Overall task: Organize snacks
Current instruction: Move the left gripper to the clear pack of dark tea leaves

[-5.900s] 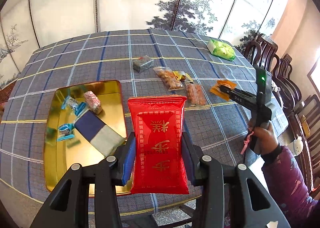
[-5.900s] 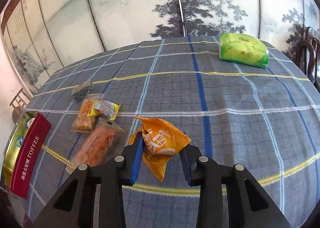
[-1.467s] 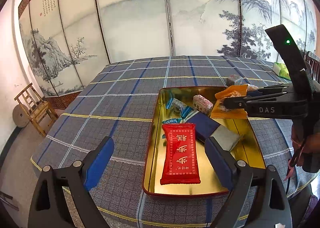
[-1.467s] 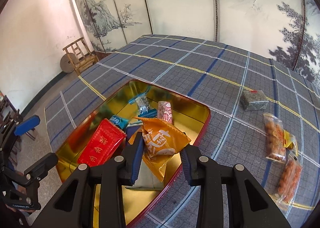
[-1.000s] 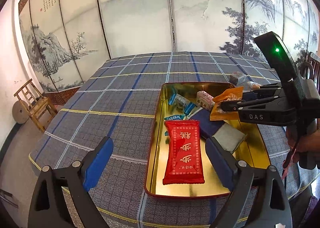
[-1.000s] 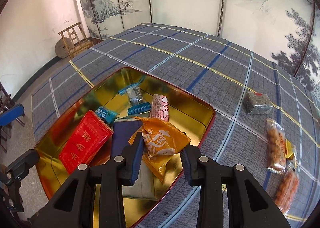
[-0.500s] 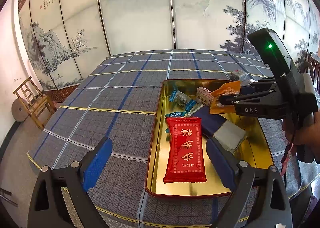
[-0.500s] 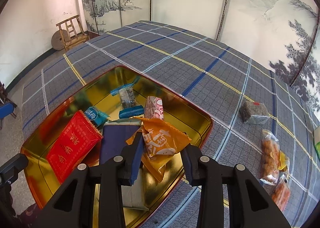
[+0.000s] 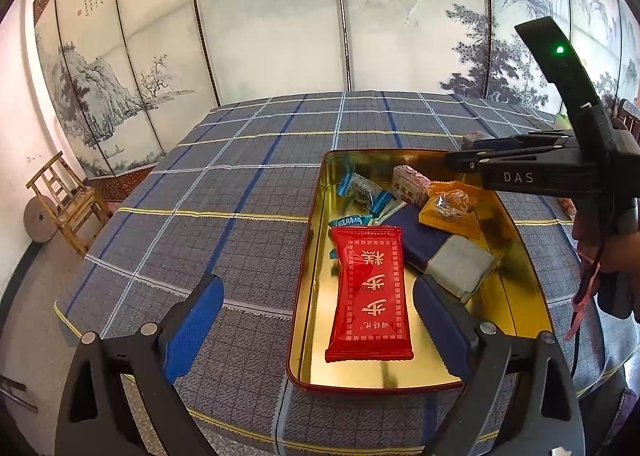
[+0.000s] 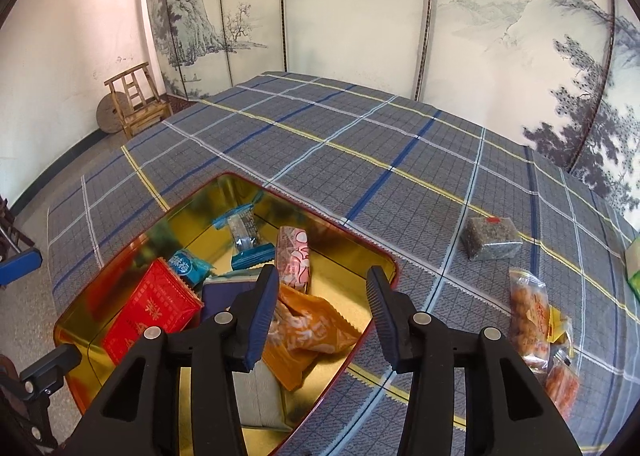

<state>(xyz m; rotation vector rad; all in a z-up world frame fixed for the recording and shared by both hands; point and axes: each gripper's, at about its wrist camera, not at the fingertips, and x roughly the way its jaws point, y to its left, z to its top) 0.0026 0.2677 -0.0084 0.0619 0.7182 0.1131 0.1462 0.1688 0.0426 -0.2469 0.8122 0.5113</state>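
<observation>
The right gripper (image 10: pixel 322 310) hangs released above the orange packet (image 10: pixel 308 330), which lies in the gold tin (image 9: pixel 520 240) atop the blue-grey pack (image 9: pixel 444 256). The left gripper (image 9: pixel 320 320) also gapes, holding nothing. Perched there, the packet could slide sideways if nudged.

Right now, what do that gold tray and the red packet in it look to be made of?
The gold tray looks like polished metal, perhaps tin: its walls mirror the snacks like a mirror, and its rim is red. The red packet looks like glossy plastic film, with crimped, serrated ends and soft highlights; foil lining can't be ruled out.
</observation>
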